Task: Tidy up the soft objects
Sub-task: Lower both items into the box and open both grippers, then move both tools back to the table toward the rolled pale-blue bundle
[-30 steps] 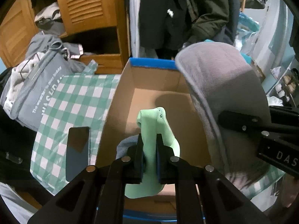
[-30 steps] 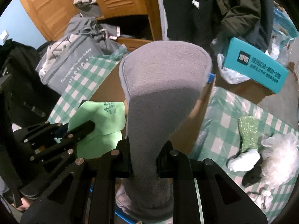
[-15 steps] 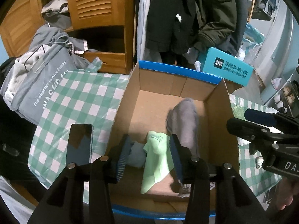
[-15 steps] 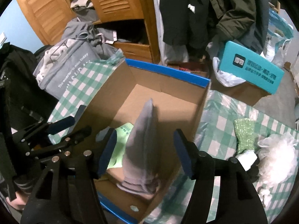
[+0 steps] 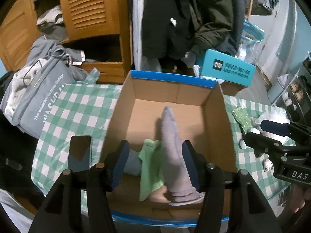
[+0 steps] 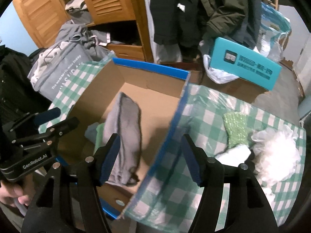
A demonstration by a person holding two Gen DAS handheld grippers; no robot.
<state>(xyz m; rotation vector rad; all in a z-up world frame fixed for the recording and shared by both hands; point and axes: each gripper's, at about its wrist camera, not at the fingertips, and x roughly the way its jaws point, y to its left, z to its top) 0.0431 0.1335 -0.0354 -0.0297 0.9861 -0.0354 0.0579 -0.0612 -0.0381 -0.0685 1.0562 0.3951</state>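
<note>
An open cardboard box with a blue rim stands on the green checked cloth. Inside lie a long grey soft piece, a light green cloth and a blue-grey piece, all loose. My left gripper hovers above the box's near end, its jaws opening and the pads touching nothing. My right gripper is open astride the box's right wall, with the grey piece lying loose below its left finger. On the table right of the box lie a sparkly green cloth and a white fluffy bundle.
A dark phone lies on the checked cloth left of the box. A grey bag of clothes sits at far left. A teal carton rests behind the table. Wooden louvred cupboards and hanging dark coats fill the back.
Both grippers opened and let go: the green cloth and the grey piece dropped into the box. The right gripper shifted right, over the box's right wall.
</note>
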